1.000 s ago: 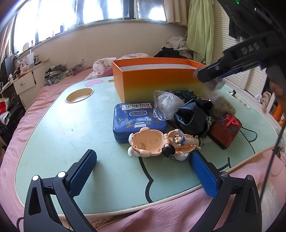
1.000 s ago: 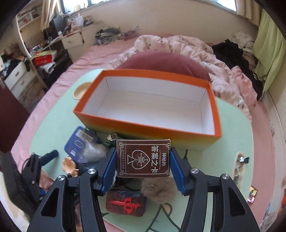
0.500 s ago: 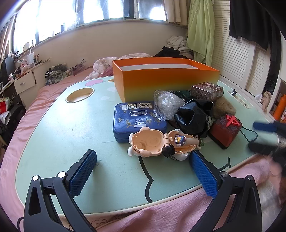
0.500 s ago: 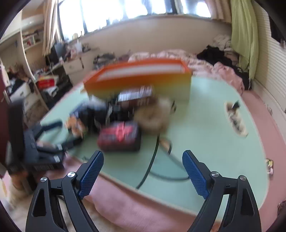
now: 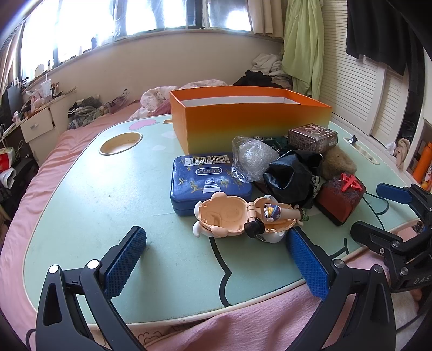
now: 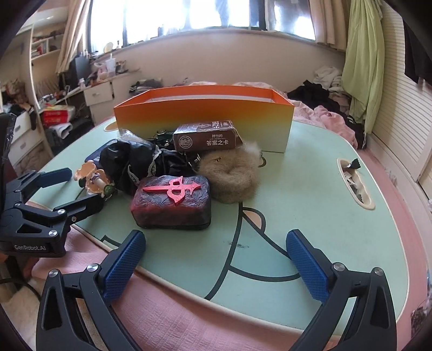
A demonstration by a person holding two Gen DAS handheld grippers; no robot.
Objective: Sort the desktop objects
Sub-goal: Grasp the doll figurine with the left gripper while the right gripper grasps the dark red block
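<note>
- The things sit in a pile near the middle of the green table (image 5: pixel 81 205), in front of the orange box (image 5: pixel 251 118).
- The card box (image 6: pixel 206 136) lies on top.
- Left gripper (image 5: pixel 216 259) and right gripper (image 6: pixel 216 259) are both wide open, holding nothing, at the table's near edge.
- Pink bed (image 5: pixel 62 145) all around.

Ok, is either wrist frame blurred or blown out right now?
Left wrist view: sharp on the orange box and blue tin; the windows are overexposed, and fisheye bends the table edge. Right wrist view: also sharp, with legible print on the brown card box; its windows clip to white too.
</note>
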